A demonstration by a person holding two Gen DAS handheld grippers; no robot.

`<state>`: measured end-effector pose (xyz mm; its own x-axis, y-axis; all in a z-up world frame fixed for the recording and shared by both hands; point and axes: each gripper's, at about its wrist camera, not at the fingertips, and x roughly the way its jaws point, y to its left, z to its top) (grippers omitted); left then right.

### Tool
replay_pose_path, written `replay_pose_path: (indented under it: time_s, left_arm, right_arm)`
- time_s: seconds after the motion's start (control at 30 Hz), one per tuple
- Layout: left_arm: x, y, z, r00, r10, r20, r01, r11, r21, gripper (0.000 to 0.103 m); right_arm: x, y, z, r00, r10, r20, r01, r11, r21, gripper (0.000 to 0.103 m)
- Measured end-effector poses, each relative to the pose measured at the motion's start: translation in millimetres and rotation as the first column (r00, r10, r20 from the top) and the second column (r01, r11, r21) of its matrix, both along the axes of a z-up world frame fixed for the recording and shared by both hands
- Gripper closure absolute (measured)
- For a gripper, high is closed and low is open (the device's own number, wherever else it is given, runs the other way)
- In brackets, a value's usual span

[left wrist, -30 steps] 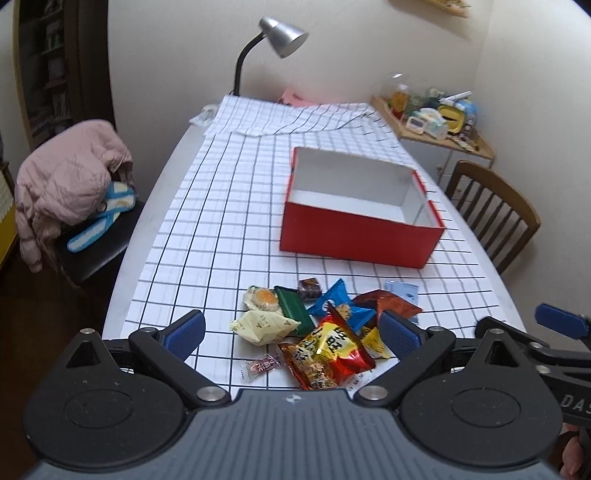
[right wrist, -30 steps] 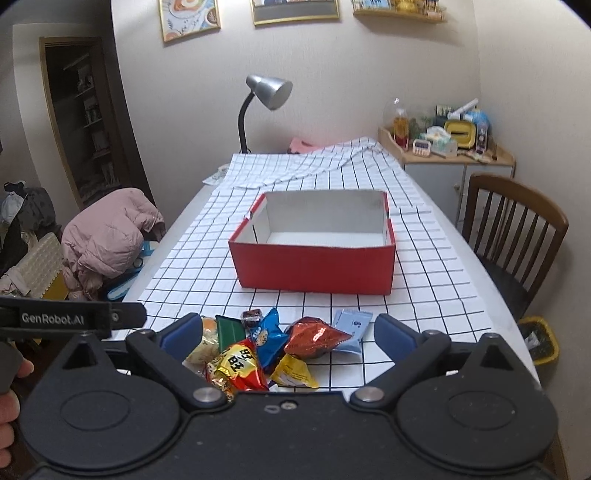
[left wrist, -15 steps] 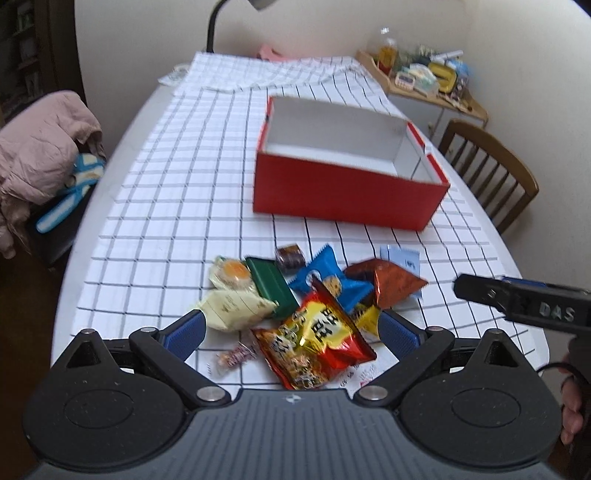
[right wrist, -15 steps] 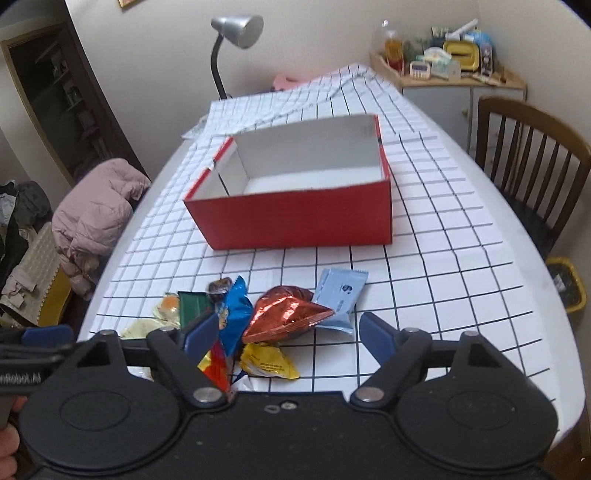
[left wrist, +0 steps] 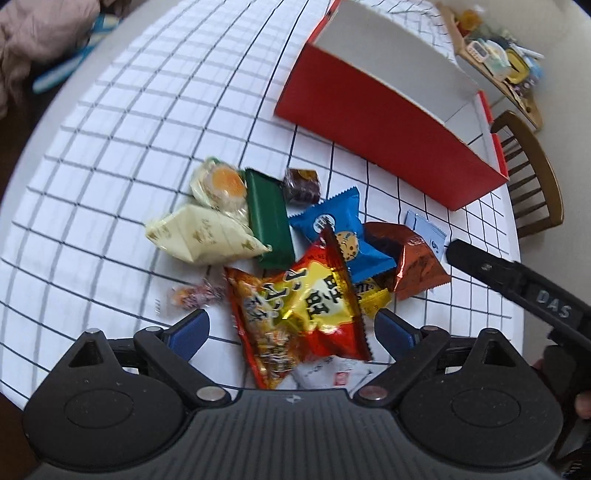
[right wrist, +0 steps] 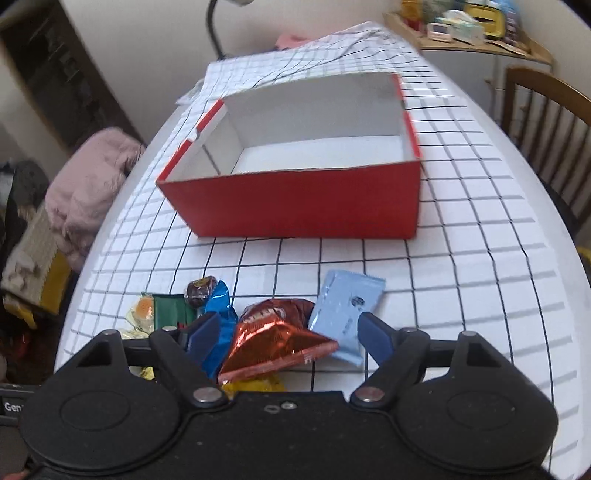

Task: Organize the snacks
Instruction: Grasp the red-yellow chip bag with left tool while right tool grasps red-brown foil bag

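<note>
A pile of snack packets lies on the checked tablecloth in front of an empty red box (left wrist: 384,122) (right wrist: 303,206). My left gripper (left wrist: 291,328) is open, its fingers on either side of a red and yellow chip bag (left wrist: 299,314). Around that bag lie a cream packet (left wrist: 203,236), a green bar (left wrist: 267,218), a blue cookie packet (left wrist: 340,229) and a copper foil bag (left wrist: 413,258). My right gripper (right wrist: 284,336) is open just above the copper foil bag (right wrist: 273,343), with a light blue packet (right wrist: 343,314) beside its right finger.
A wooden chair (right wrist: 546,122) stands at the table's right side. A pink jacket (right wrist: 88,184) lies on a chair to the left. A cluttered side shelf (right wrist: 469,33) and a lamp stand beyond the table's far end. The right gripper's body shows in the left wrist view (left wrist: 517,284).
Both grippers have tilted down and moved closer to the snack pile. The left one now straddles the red and yellow bag, the right one hangs over the copper bag.
</note>
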<state>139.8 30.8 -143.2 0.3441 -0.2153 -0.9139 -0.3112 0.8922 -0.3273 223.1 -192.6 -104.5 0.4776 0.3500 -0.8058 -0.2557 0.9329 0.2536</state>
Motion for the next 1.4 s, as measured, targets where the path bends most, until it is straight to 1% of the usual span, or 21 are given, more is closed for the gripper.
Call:
replay_pose_path:
  time_s: [0.1, 0.3, 0.4, 0.53, 0.6, 0.63, 0.67, 0.7, 0.77, 0.9, 1.0, 1.17, 1.27, 1.4]
  left_arm:
    - [9.6, -3.1, -9.2, 0.998, 0.035, -0.055, -0.036, 0.999, -0.024, 0.006]
    - [19.6, -11.0, -24.7, 0.992, 0.039, -0.118, -0.045, 0.998, -0.048, 0.006]
    - [21.3, -7.4, -32.3, 0.988, 0.061, -0.144, -0.071, 0.995, -0.070, 0.007]
    - [22.3, -5.5, -39.4, 0.984, 0.076, -0.162, -0.093, 0.990, -0.101, 0.007]
    - [21.7, -4.3, -41.3, 0.982, 0.090, -0.164, -0.108, 0.988, -0.108, 0.011]
    - [21.5, -3.1, -42.3, 0.981, 0.099, -0.166, -0.118, 0.987, -0.111, 0.013]
    - [21.3, -1.9, -43.5, 0.980, 0.106, -0.170, -0.127, 0.985, -0.115, 0.017]
    - [20.1, -0.6, -44.4, 0.979, 0.111, -0.172, -0.133, 0.984, -0.120, 0.019]
    - [18.7, 0.8, -45.0, 0.979, 0.119, -0.168, -0.141, 0.982, -0.127, 0.022]
    - [15.1, 3.8, -42.0, 0.981, 0.128, -0.143, -0.148, 0.979, -0.142, 0.032]
    - [12.2, 3.9, -39.5, 0.984, 0.123, -0.128, -0.141, 0.980, -0.143, 0.037]
    - [9.8, 2.8, -36.5, 0.987, 0.123, -0.104, -0.137, 0.980, -0.143, 0.041]
    - [7.7, 2.4, -35.8, 0.988, 0.124, -0.097, -0.137, 0.981, -0.139, 0.042]
    - [3.5, -1.7, -29.2, 0.991, 0.103, -0.080, -0.113, 0.985, -0.132, 0.042]
  right_arm:
    - [11.3, 9.9, -4.9, 0.999, 0.053, -0.008, -0.054, 0.998, -0.027, 0.022]
    - [21.8, 25.4, -20.6, 0.990, 0.135, -0.052, -0.138, 0.988, -0.066, 0.025]
    - [21.9, 29.0, -29.6, 0.985, 0.154, -0.074, -0.160, 0.983, -0.085, 0.029]
    - [24.7, 29.5, -37.0, 0.982, 0.160, -0.097, -0.167, 0.983, -0.072, 0.033]
    - [25.8, 30.6, -37.9, 0.980, 0.170, -0.101, -0.177, 0.982, -0.072, 0.036]
    - [25.8, 31.4, -37.8, 0.980, 0.174, -0.099, -0.182, 0.981, -0.073, 0.039]
    - [25.8, 32.1, -37.5, 0.979, 0.179, -0.098, -0.186, 0.980, -0.073, 0.044]
    - [25.9, 32.5, -37.4, 0.978, 0.183, -0.098, -0.190, 0.979, -0.070, 0.046]
    - [25.4, 32.5, -37.6, 0.977, 0.186, -0.100, -0.193, 0.979, -0.062, 0.051]
    - [23.7, 31.3, -37.6, 0.980, 0.171, -0.098, -0.177, 0.983, -0.052, 0.058]
    - [20.9, 29.1, -36.6, 0.983, 0.159, -0.088, -0.163, 0.986, -0.040, 0.062]
    - [15.0, 22.9, -32.5, 0.989, 0.132, -0.072, -0.133, 0.991, -0.011, 0.065]
    - [9.6, 19.7, -27.0, 0.991, 0.121, -0.058, -0.121, 0.993, 0.001, 0.065]
    - [1.2, 16.2, -17.8, 0.994, 0.106, -0.040, -0.105, 0.994, 0.015, 0.065]
